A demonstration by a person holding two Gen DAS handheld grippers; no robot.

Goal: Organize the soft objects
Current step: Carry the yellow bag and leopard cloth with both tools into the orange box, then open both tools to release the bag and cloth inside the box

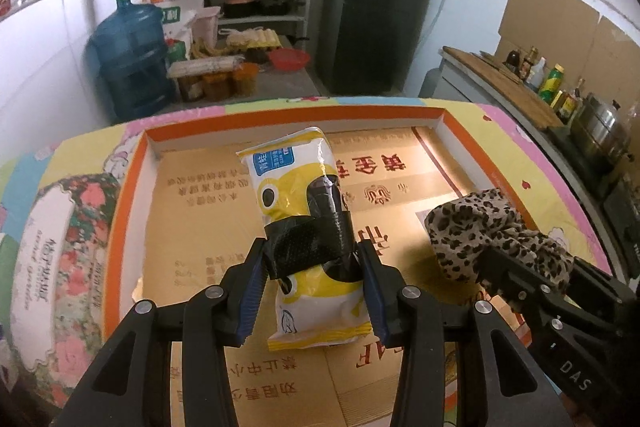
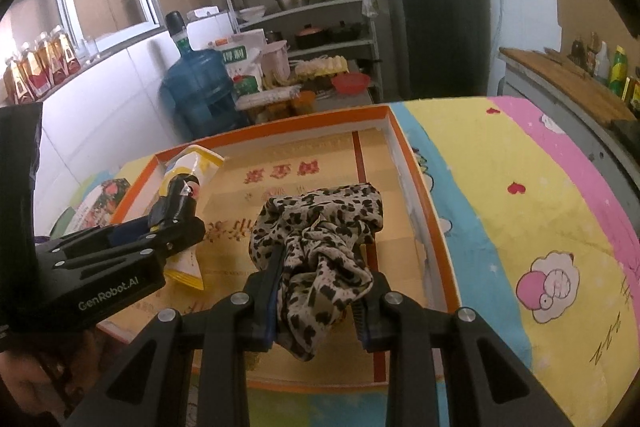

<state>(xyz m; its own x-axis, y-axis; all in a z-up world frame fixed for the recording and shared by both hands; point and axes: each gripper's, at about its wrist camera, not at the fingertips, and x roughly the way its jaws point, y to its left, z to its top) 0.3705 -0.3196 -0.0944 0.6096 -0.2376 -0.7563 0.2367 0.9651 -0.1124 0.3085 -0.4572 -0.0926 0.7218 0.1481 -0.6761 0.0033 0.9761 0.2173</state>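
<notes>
Yellow-white pouch (image 1: 304, 227), black tape around its middle, clamped across its width in left gripper (image 1: 314, 291); it sits over the left half of the orange-rimmed tray (image 1: 128, 187), far end pointing at the tray's far-left corner. Leopard-print cloth (image 2: 320, 239) bunched and pinched in right gripper (image 2: 316, 311), fingers closed on it, over the tray's right half near the right wall. Pouch and cloth well apart. Tray lies on a cartoon-print sheet (image 2: 520, 207). Blue water jug (image 1: 132, 63) behind.
</notes>
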